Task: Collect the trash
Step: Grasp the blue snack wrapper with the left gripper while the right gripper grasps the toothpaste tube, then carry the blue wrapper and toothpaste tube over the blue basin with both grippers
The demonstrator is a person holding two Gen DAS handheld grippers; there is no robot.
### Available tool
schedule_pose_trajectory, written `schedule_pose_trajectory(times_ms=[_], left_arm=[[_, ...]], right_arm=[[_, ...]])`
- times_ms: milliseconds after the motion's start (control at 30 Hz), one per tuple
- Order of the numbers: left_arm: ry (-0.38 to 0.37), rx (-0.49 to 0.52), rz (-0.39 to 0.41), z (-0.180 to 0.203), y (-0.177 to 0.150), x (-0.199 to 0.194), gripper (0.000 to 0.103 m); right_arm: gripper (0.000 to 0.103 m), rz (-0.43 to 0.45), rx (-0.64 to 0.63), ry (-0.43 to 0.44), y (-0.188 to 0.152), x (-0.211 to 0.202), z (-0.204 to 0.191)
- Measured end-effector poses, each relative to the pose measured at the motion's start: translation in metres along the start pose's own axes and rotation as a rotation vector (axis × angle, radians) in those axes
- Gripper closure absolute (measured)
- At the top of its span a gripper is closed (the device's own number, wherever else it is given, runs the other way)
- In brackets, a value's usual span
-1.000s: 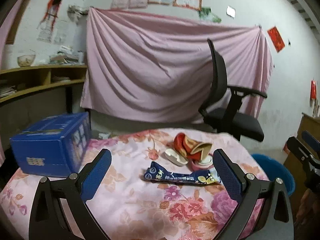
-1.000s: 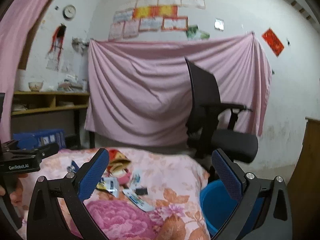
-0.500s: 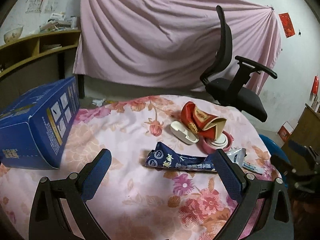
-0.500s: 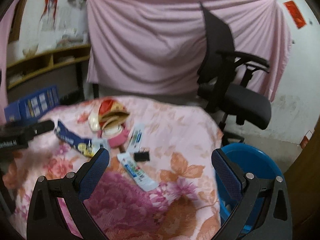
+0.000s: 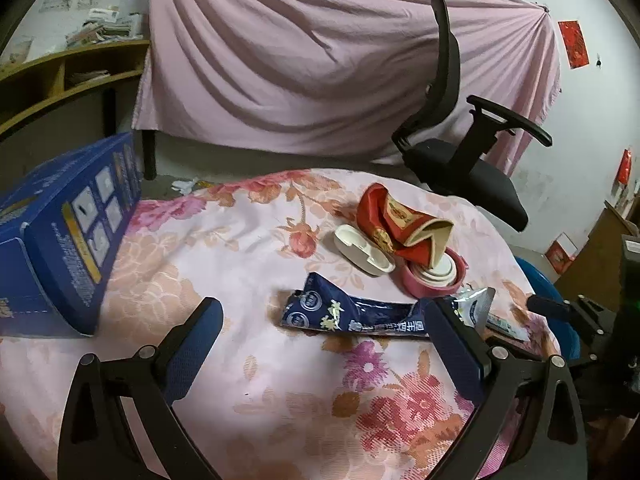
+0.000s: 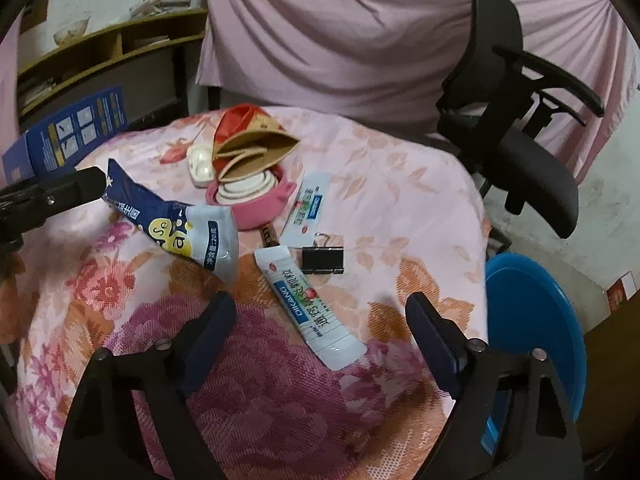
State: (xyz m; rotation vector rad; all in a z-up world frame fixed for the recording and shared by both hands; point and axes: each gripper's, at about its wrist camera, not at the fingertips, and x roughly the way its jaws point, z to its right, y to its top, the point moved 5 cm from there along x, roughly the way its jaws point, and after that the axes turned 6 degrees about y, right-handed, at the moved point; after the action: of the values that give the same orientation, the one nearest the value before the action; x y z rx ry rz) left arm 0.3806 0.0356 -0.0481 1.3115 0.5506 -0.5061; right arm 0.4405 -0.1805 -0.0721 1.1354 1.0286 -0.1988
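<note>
Trash lies on the floral tablecloth (image 5: 200, 248): a dark blue snack wrapper (image 5: 352, 316) (image 6: 168, 216), a crumpled red carton (image 5: 400, 224) (image 6: 248, 140) and two white sachets (image 6: 308, 304) (image 6: 312, 204). My left gripper (image 5: 322, 340) hangs open just short of the wrapper, with nothing between its fingers. My right gripper (image 6: 322, 332) hovers over the near sachet. Its jaws are closing, the sachet's near end lies between them, and the pads are clear of it. A blue bin (image 6: 532, 340) (image 5: 556, 308) stands off the table's right edge.
A pink round dish (image 6: 256, 196), a white oval case (image 5: 362, 250) and a black binder clip (image 6: 322, 260) lie among the trash. A blue cardboard box (image 5: 60, 240) stands at the table's left. A black office chair (image 5: 460, 160) stands behind, before a pink drape.
Both grippers have tipped downward and come closer to the table, so the trash now fills the views. The right gripper's jaws have narrowed a little.
</note>
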Motion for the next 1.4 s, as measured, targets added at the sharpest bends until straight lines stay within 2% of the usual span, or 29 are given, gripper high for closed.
schedule_pose_trajectory(times_ms=[167,233,300,367,400,467,500,567,833,900,1000,1133,1267,1400], left_arm=[[-0.04,-0.001,-0.039,0.003,0.001,0.009,0.007],[-0.047,-0.02,-0.049,0.001,0.002,0.012,0.012],[-0.057,-0.046,-0.059,-0.002,0.002,0.015,0.019],[-0.072,-0.066,-0.083,-0.002,0.002,0.02,0.034],[-0.075,-0.07,-0.091,-0.002,0.001,0.021,0.036],[-0.077,-0.07,-0.104,-0.001,0.0,0.023,0.047],[-0.065,-0.068,-0.104,-0.001,0.0,0.023,0.048],[-0.051,-0.067,-0.104,-0.001,0.0,0.023,0.06],[-0.014,-0.029,-0.104,0.004,-0.002,0.026,0.066],[-0.011,-0.024,-0.098,0.004,-0.003,0.024,0.067],[-0.001,-0.021,-0.069,0.003,-0.003,0.017,0.07],[0.008,0.033,0.024,0.012,-0.003,-0.004,0.071],[0.028,0.095,0.127,0.024,-0.003,-0.023,0.072],[0.047,0.102,0.224,0.027,-0.001,-0.04,0.072]], right_arm=[[0.022,-0.018,0.02,0.049,-0.001,0.004,0.0],[0.03,-0.023,0.036,0.075,-0.002,0.004,0.001],[0.038,-0.021,0.047,0.09,-0.003,0.004,0.002],[0.048,-0.02,0.047,0.104,-0.003,0.004,0.0],[0.053,-0.021,0.045,0.108,-0.003,0.004,-0.002],[0.057,-0.024,0.04,0.11,-0.003,0.004,-0.005],[0.061,-0.025,0.039,0.113,-0.003,0.004,-0.006],[0.065,-0.026,0.05,0.118,-0.003,0.004,-0.006],[0.082,-0.028,0.097,0.141,-0.007,0.003,-0.006],[0.083,-0.029,0.088,0.131,-0.008,0.002,-0.009],[0.084,-0.025,0.073,0.109,-0.01,0.0,-0.012],[0.085,0.003,0.071,0.092,-0.011,-0.007,-0.013],[0.085,0.064,0.093,0.075,-0.01,-0.019,-0.01],[0.085,0.165,0.13,0.024,-0.009,-0.038,-0.001]])
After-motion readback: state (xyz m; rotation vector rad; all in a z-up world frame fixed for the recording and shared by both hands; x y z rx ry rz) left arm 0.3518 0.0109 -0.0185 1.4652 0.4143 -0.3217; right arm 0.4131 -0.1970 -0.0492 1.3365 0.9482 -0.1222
